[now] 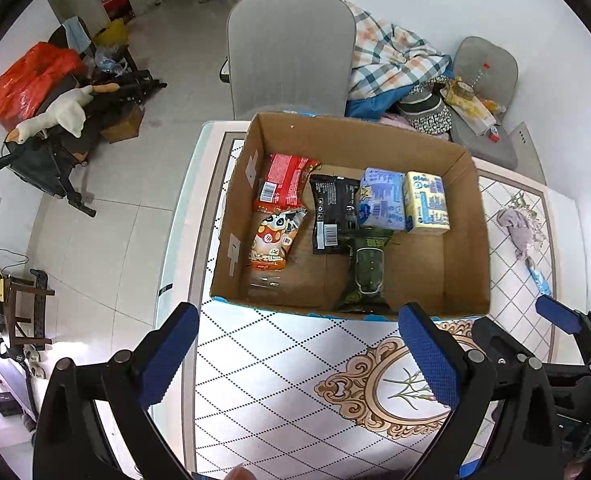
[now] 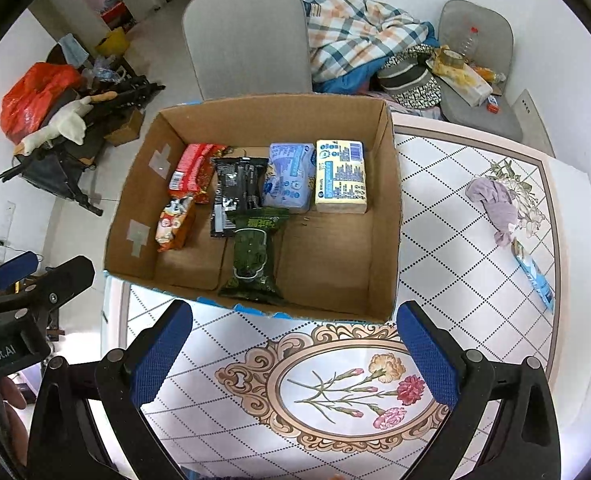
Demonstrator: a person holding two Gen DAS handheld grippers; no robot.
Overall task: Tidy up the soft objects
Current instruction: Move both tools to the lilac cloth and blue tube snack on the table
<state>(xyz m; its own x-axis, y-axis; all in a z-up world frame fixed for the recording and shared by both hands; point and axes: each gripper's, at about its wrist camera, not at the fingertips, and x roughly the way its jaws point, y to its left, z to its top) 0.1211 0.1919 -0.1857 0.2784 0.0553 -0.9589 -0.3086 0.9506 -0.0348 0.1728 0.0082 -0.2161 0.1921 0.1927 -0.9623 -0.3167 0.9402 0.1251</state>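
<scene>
From the left wrist, the open brown cardboard box (image 1: 467,240) holds six soft packets; its near wall cuts off the green packet (image 1: 365,276). The left gripper (image 1: 297,354) is wide, holding nothing, before the box.

From the right wrist, the right gripper (image 2: 295,354) is wide and empty; the box's right floor is bare. On the table (image 2: 447,264), right of the box, lies one lilac cloth (image 2: 495,206).

Six soft packs are lying flat in the cardboard box (image 2: 391,216): red pack (image 2: 191,168), orange snack bag (image 2: 174,226), black pouch (image 2: 235,196), green pack (image 2: 251,258), blue pack (image 2: 289,176), yellow pack (image 2: 340,176) touching it.
</scene>
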